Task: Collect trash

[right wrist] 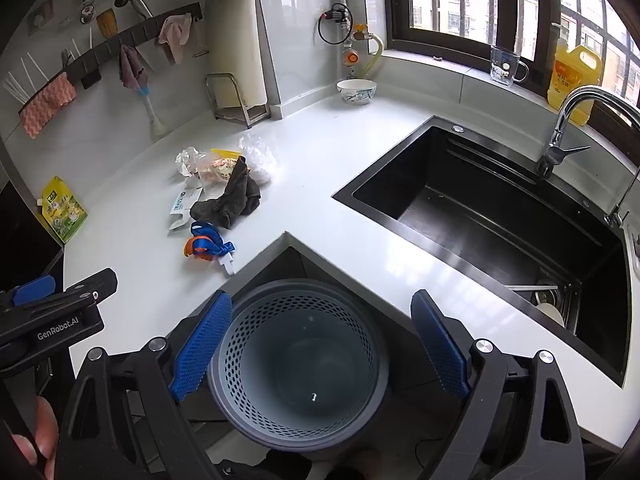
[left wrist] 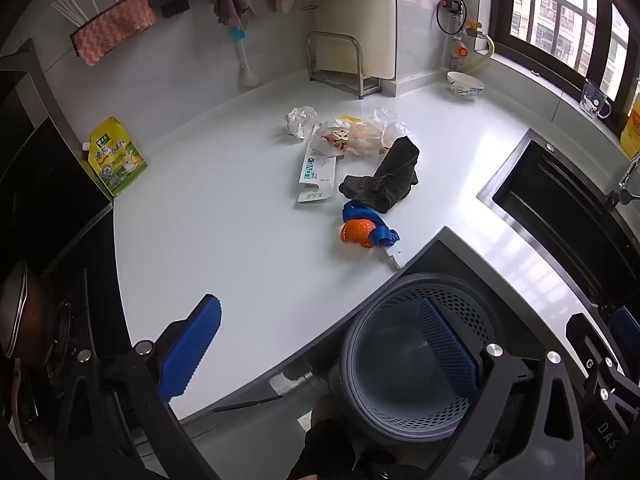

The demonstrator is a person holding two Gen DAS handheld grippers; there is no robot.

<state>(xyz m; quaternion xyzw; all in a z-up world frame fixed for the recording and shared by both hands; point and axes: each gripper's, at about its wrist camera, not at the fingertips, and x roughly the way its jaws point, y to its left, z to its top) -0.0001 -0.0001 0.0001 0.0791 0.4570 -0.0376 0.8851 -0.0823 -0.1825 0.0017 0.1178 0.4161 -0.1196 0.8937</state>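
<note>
A pile of trash lies on the white counter: a crumpled white paper, clear plastic wrappers, a flat toothpaste box, a dark rag, an orange peel and a blue strap. The same pile shows in the right wrist view, with the rag and peel. A grey perforated bin stands on the floor below the counter corner; it also shows in the left wrist view. My left gripper is open and empty near the counter's front edge. My right gripper is open and empty above the bin.
A black sink with a chrome faucet is set in the counter at right. A green pouch leans at the left by the stove. A bowl, a metal rack, a glass mug and a yellow bottle stand at the back.
</note>
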